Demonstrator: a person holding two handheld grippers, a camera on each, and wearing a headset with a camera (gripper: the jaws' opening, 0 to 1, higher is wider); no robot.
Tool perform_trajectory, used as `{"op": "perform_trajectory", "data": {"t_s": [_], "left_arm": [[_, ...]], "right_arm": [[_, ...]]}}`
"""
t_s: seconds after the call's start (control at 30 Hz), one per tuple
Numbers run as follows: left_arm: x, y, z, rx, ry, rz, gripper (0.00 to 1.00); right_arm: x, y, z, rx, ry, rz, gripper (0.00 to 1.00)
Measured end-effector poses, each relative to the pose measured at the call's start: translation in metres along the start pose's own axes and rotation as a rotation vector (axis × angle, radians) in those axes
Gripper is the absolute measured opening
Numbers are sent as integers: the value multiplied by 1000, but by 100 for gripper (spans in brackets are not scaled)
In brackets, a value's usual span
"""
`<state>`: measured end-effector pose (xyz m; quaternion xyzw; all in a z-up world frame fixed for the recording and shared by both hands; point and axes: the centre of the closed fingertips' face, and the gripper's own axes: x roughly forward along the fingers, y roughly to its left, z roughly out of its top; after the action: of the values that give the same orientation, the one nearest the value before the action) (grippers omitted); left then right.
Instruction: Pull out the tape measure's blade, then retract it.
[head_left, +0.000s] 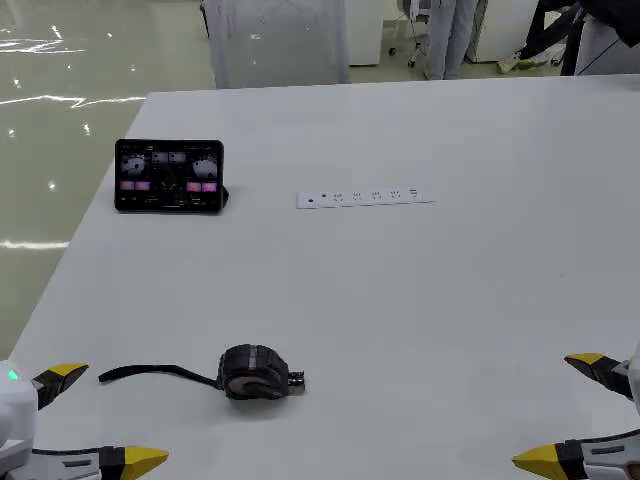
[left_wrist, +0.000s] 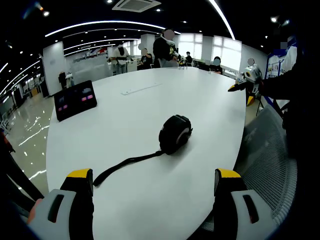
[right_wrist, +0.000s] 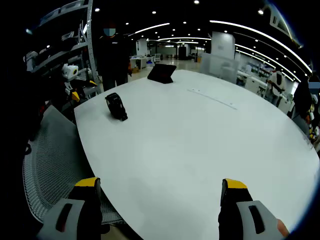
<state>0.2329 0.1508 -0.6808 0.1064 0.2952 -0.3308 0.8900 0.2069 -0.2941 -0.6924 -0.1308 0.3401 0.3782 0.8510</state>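
Observation:
A black tape measure (head_left: 254, 373) lies on the white table (head_left: 400, 290) near its front edge, its black wrist strap (head_left: 150, 375) trailing to the left. I also see the tape measure (left_wrist: 175, 133) in the left gripper view and, small and far left, the tape measure (right_wrist: 116, 106) in the right gripper view. No blade is drawn out. My left gripper (head_left: 105, 415) is open at the bottom left, a little short of the strap. My right gripper (head_left: 570, 410) is open at the bottom right, far from the tape measure. Both hold nothing.
A tablet (head_left: 168, 176) with a lit screen stands at the back left of the table. A white power strip (head_left: 365, 198) lies flat behind the middle. People stand around the room beyond the table. A grey mesh chair (right_wrist: 55, 165) is by the table's edge.

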Motion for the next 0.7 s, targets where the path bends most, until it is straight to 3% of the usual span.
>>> {"op": "perform_trajectory", "data": {"t_s": [0.57,0.67,0.7], "left_arm": [[9,-1,2,18,10,-19,99],[12,0,4,31,15,-27,99],[14,0,3,45,23,-28,99]], "right_arm": [[5,0,-4,6,6,8,99],[8,0,-5,23,10,29,99],[10,-3,-2,5,-10,17,99]]}}
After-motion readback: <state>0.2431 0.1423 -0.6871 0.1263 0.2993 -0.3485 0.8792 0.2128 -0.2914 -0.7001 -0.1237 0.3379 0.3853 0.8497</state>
